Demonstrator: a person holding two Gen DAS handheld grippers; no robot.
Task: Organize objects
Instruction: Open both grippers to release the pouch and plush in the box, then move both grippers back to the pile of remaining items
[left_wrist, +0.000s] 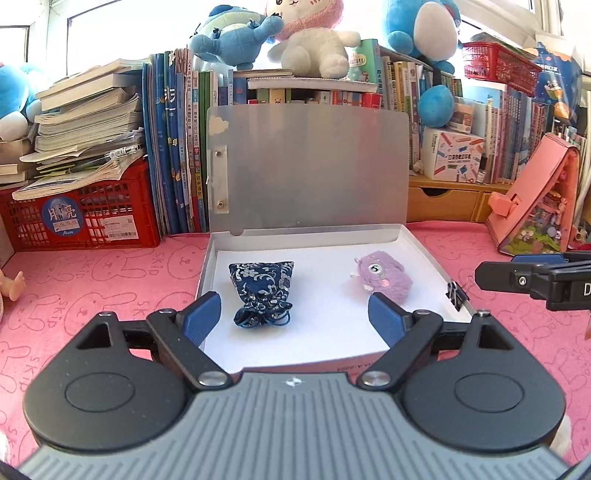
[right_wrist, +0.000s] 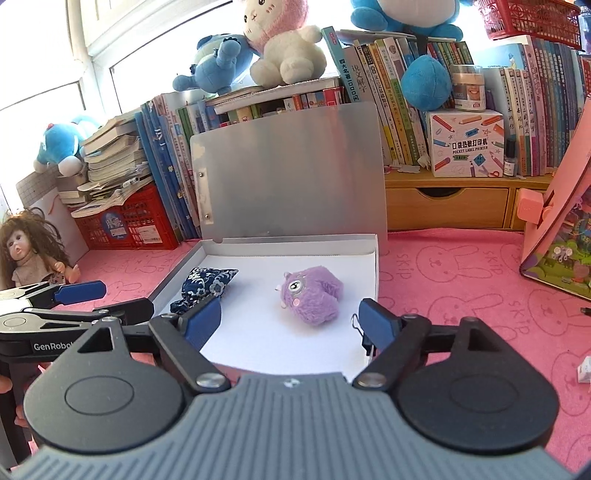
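A shallow white box (left_wrist: 424, 254) (right_wrist: 373, 266) lies on the pink cloth, its silver lid (left_wrist: 310, 166) (right_wrist: 291, 170) standing upright at the back. Inside lie a dark blue flowered pouch (left_wrist: 262, 291) (right_wrist: 207, 282) on the left and a purple fuzzy toy (left_wrist: 382, 278) (right_wrist: 310, 293) on the right. My left gripper (left_wrist: 295, 317) is open above the box's near edge, the pouch lying free beyond its pads. My right gripper (right_wrist: 291, 321) is open too, with the purple toy beyond it untouched. Each gripper shows at the other view's edge.
A black binder clip (left_wrist: 455, 295) (right_wrist: 360, 328) sits on the box's right rim. Books, plush toys and a red crate (left_wrist: 85, 214) line the back. A doll (right_wrist: 26, 254) sits at the left, a pink playhouse (left_wrist: 535, 195) at the right, wooden drawers (right_wrist: 443, 206) behind.
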